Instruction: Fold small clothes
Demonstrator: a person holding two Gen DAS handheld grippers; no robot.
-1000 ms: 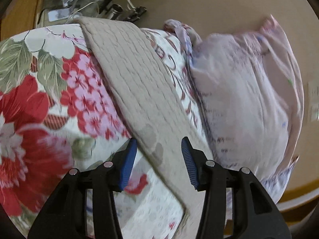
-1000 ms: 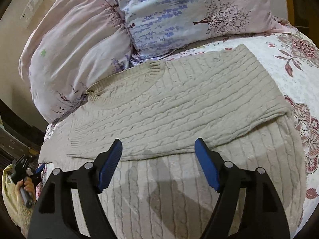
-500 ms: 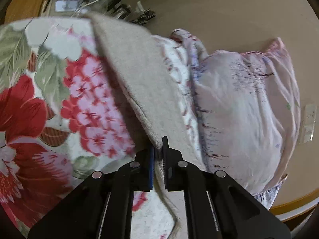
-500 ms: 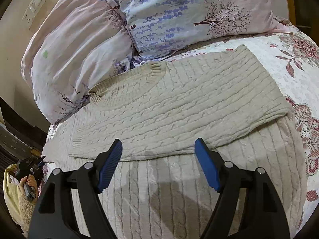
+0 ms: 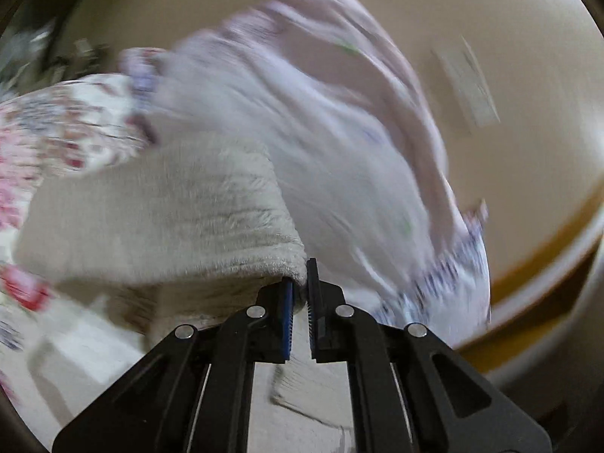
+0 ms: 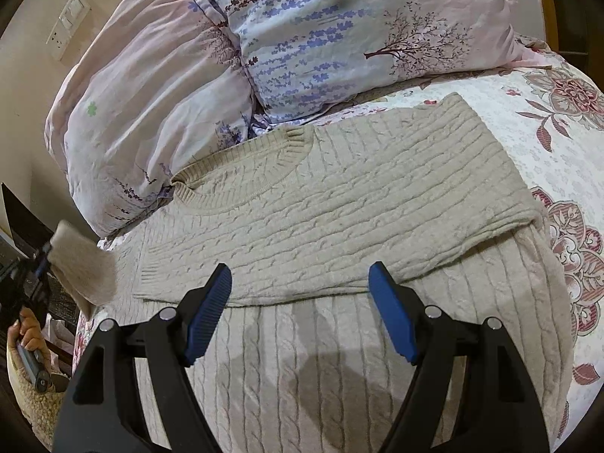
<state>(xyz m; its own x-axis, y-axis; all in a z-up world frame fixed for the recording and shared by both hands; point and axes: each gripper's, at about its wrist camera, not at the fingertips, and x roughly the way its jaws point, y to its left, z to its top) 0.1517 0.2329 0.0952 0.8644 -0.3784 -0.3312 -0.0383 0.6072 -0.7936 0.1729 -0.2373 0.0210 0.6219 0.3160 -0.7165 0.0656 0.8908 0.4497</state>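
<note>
At the far left of the right wrist view, a hand [image 6: 28, 334] holds the left gripper [image 6: 39, 264], which is clenched on the sleeve [image 6: 81, 268] of the sweater [image 6: 339, 207] and lifts it clear of the bed [image 6: 528, 128]; the raised cloth is blurred. In the left wrist view the same gripper [image 5: 298, 294] has its jaws pressed together on the sleeve's [image 5: 170, 219] edge, and the knit drapes away to the left over the floral bedspread [image 5: 49, 132], with a pale pillow [image 5: 321, 132] behind it, all smeared by motion. Further right, the sweater lies flat across the bed, neckline toward the two pillows [image 6: 264, 56], its other sleeve folded across the body. The right gripper [image 6: 300, 302] hangs above the lower part of the sweater with its jaws apart and nothing between them, not touching the knit. At the right edge, the bedspread [image 6: 566, 226] shows beside the sweater's side
</note>
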